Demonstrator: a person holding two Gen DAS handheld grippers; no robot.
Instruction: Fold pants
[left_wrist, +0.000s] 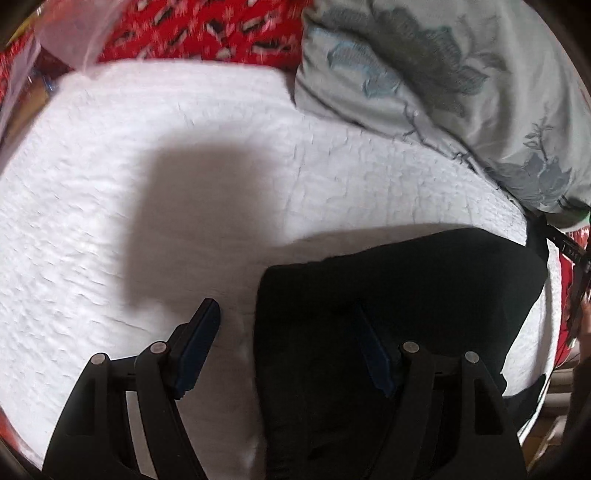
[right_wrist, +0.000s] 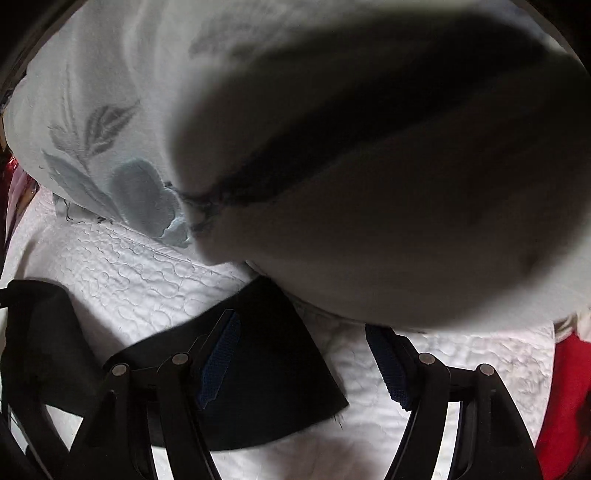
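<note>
The black pants (left_wrist: 388, 314) lie on a white quilted bedspread (left_wrist: 166, 184), at the lower right of the left wrist view. My left gripper (left_wrist: 286, 314) is open above the pants' left edge, with one finger over the quilt and the other over the black cloth. In the right wrist view a black pant end (right_wrist: 266, 369) lies on the quilt (right_wrist: 140, 273). My right gripper (right_wrist: 301, 332) is open over it, its left finger above the cloth and its right finger above the bare quilt. Nothing is held.
A pale grey pillow with blue flower embroidery (left_wrist: 443, 85) lies at the back right and fills the upper right wrist view (right_wrist: 369, 166). Red patterned fabric (left_wrist: 207, 29) lies behind the quilt. More black cloth (right_wrist: 37, 332) shows at the left of the right wrist view.
</note>
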